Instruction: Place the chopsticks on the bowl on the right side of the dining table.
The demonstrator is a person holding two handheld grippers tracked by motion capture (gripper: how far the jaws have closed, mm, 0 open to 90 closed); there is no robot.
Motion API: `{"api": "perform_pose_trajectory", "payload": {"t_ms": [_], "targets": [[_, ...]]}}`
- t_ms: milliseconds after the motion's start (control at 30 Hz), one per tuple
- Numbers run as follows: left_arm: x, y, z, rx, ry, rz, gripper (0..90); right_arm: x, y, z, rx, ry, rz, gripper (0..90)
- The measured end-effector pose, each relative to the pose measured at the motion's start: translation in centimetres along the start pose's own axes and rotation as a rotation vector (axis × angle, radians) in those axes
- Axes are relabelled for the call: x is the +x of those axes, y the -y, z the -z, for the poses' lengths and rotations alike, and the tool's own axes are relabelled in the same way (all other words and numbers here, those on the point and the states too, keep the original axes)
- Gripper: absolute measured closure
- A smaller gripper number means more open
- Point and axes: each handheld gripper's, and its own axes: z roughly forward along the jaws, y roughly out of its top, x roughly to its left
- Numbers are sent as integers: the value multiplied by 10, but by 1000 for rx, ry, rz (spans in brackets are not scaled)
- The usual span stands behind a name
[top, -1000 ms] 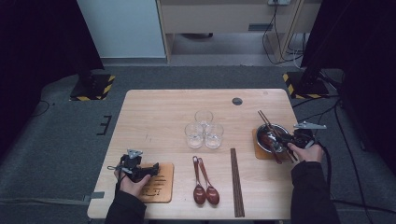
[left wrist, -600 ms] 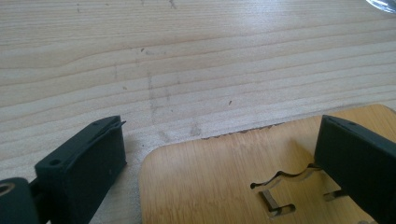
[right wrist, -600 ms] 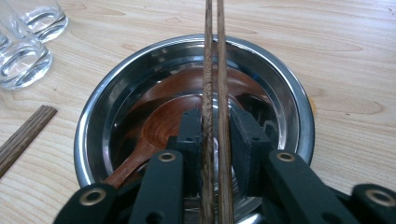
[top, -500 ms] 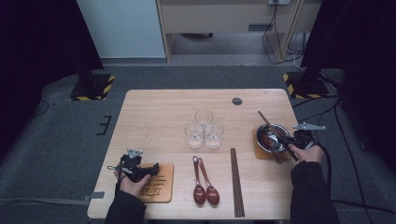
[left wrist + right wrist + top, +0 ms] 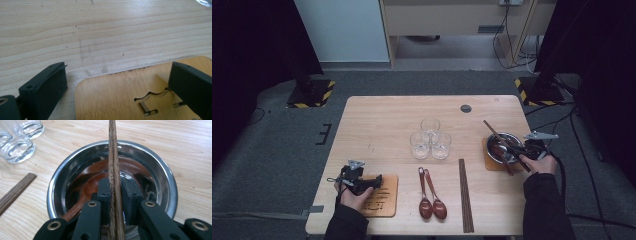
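Hand-held gripper, right (image 5: 527,150), seen from the high view: it is held over the steel bowl (image 5: 492,141) at the right of the bench (image 5: 377,120), closed on a pair of wooden chopsticks (image 5: 492,131) that slant across the bowl. The bowl stands on a wooden coaster (image 5: 488,162). The left hand-held gripper (image 5: 374,181) rests at a second bamboo coaster (image 5: 387,202) near the front left. Three glasses (image 5: 430,137), two wooden spoons (image 5: 428,192) and another chopstick pair (image 5: 465,195) lie mid-bench.

Left gripper view: jaws stand wide apart and empty, straddling the corner of the bamboo coaster (image 5: 120,100). The coaster's cut-out pattern (image 5: 150,102) is no legible character.

Right gripper view: jaws clamp the chopsticks (image 5: 113,157) directly above the bowl (image 5: 160,175), in which a wooden spoon (image 5: 85,192) lies.

Judgement: a place setting appears in hand, with the chopsticks being laid at the bowl. The next move calls for settling them steadily on or beside the rim before release. No brand or label is readable.
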Motion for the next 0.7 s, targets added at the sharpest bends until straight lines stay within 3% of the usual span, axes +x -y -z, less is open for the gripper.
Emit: {"api": "perform_pose_trajectory", "payload": {"t_ms": [200, 333, 367, 700], "targets": [[0, 0, 0, 0, 0, 0, 11, 1, 0, -2, 5, -5, 7, 775], [0, 0, 0, 0, 0, 0, 11, 3, -1, -1, 0, -8, -7, 724], [0, 0, 0, 0, 0, 0, 11, 3, -2, 0, -9, -5, -9, 682], [0, 0, 0, 0, 0, 0, 11, 5, -7, 15, -74, 15, -43, 570]]}}
